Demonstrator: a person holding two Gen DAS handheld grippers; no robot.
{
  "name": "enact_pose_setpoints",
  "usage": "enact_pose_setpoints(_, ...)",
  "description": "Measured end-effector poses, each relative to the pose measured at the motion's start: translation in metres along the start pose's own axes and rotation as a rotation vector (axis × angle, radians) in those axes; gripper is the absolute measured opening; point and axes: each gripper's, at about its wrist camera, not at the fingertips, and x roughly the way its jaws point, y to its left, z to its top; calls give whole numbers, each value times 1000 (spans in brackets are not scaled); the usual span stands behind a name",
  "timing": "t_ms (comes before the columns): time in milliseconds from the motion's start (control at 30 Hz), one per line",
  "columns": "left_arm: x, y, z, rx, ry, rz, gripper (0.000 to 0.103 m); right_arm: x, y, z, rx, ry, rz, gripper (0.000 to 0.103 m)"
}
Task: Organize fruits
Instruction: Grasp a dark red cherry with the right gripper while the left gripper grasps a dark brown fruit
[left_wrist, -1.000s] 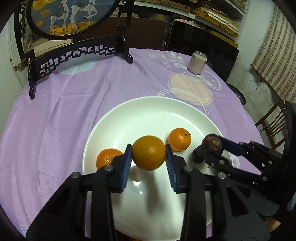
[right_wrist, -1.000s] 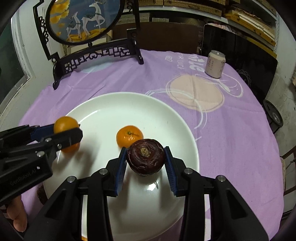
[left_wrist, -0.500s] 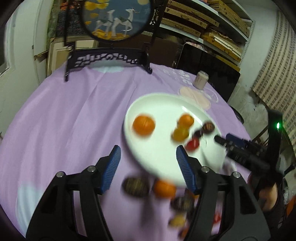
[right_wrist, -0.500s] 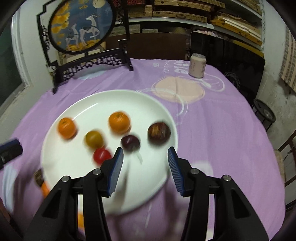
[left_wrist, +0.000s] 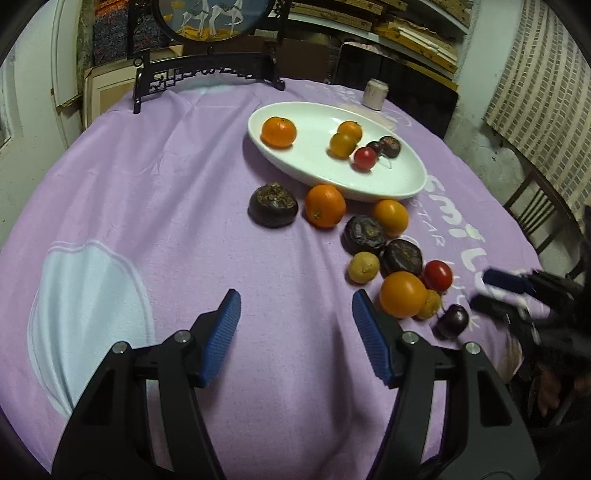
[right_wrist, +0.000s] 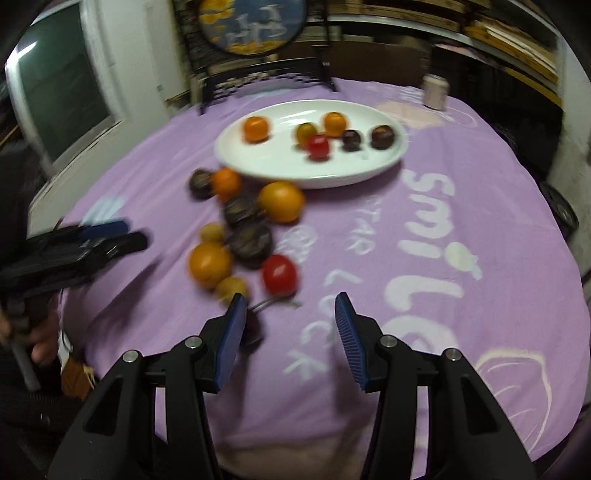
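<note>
My left gripper (left_wrist: 295, 332): jaws apart, holding nothing, over bare purple tablecloth (left_wrist: 147, 206).
My right gripper (right_wrist: 290, 332): jaws apart, empty.
White plate (left_wrist: 399, 181): holds six fruits.
Loose fruits (left_wrist: 402, 293): clustered on the cloth beside the plate.

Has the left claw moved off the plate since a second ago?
Yes. The left claw has pulled back from the white plate, now over bare purple cloth, open and empty.
</note>
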Motion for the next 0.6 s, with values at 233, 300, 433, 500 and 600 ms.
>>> enact_pose_setpoints(233,-4,5,-3,-18,1,6,64,25,22,-13,-44,99,81,35)
enact_pose_setpoints(300,-5,7,-2,-22,0,11,64,28,22,-12,-40,84,72,31)
enact_pose_setpoints(433,-3,8,-1,-22,7,16,64,29,20,-11,-33,75,62,30)
enact_pose_setpoints(500,2,9,6,-12,9,31,64,26,18,-11,-33,70,51,30)
enact_pose_setpoints(600,16,13,25,10,8,76,64,17,14,-10,-26,48,42,30)
